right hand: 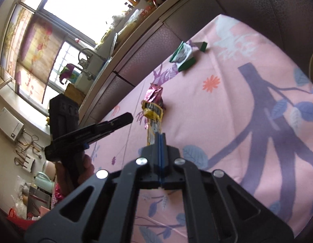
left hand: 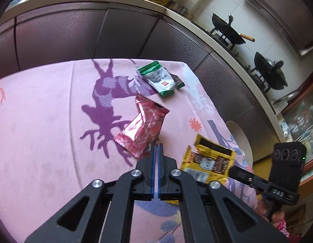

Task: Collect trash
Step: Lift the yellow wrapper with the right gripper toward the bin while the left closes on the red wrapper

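Trash wrappers lie on pink surface (left hand: 45, 121): red wrapper (left hand: 142, 129) mid-frame, clamped at its corner by left tongs (left hand: 156, 147); yellow wrapper (right hand: 153, 117) clamped in right tongs (right hand: 160, 136); green wrapper (left hand: 158, 79) above. Best lifted slowly, grips kept firm.

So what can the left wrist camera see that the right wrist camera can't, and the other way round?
Only the left wrist view shows a black wok on a stove by a tiled wall. Only the right wrist view shows a bright window, a tap and a teal kettle. Both show the pink tablecloth and three pieces of trash: the green-and-white wrapper, the red wrapper and the yellow wrapper.
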{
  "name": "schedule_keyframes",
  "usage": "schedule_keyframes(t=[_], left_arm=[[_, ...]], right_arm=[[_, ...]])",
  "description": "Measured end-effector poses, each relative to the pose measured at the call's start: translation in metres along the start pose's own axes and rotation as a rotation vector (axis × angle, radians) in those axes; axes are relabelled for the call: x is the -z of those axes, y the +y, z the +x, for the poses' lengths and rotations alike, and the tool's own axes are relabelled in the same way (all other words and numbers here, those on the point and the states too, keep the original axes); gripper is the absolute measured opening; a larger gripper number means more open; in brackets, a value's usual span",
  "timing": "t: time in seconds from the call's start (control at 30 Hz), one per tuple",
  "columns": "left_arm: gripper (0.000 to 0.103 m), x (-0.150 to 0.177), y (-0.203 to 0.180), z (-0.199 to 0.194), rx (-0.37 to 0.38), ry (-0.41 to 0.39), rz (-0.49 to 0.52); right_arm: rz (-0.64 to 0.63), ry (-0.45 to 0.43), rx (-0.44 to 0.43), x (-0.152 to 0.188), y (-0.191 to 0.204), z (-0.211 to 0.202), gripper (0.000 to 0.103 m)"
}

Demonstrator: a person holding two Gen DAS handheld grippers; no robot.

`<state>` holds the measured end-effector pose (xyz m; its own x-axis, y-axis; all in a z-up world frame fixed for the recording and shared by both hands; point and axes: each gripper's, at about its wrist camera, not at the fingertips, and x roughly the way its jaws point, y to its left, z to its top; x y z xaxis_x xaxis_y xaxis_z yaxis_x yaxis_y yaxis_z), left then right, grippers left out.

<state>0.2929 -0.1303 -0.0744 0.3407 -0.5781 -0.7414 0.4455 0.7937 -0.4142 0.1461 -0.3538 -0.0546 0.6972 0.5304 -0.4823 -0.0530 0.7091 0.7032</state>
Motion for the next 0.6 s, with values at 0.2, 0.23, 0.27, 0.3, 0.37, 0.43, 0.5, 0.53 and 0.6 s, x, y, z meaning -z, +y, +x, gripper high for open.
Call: schedule_keyframes(t=[0.2,0.23,0.27,0.3,0.37,0.43,0.5,0.53,0.6], left_arm=[[0.000,-0.025,-0.024,0.040,-0.171,0.053,0.142],[0.000,-0.027,-0.025,0.046,-0.194,0.063,0.157],[0.000,-0.028,-0.028,0.050,-0.217,0.074,0.174],[0.000,-0.029,-0.029,0.054,-0.240,0.087,0.188],[0.000,-0.028,-0.032,0.056,-0.268,0.094,0.214],[0.000,-0.027,-0.036,0.048,-0.267,0.048,0.236],[0.000,-0.028,-0.036,0.031,-0.243,-0.036,0.234],[0.000,-0.029,-0.035,0.022,-0.225,-0.078,0.222],[0.000,-0.033,-0.031,0.010,-0.203,-0.126,0.203]], right_arm=[[0.042,-0.114,0.034,0.000,-0.024,-0.062,0.001],[0.050,-0.132,0.038,-0.002,-0.028,-0.071,0.001],[0.060,-0.149,0.041,-0.003,-0.032,-0.079,0.001],[0.071,-0.165,0.040,-0.004,-0.037,-0.087,0.001],[0.085,-0.193,0.037,-0.005,-0.045,-0.099,0.001],[0.092,-0.211,0.037,-0.006,-0.050,-0.108,0.001],[0.094,-0.216,0.038,-0.007,-0.053,-0.110,0.001],[0.097,-0.215,0.035,-0.007,-0.054,-0.110,0.001],[0.102,-0.216,0.028,-0.006,-0.056,-0.108,0.001]])
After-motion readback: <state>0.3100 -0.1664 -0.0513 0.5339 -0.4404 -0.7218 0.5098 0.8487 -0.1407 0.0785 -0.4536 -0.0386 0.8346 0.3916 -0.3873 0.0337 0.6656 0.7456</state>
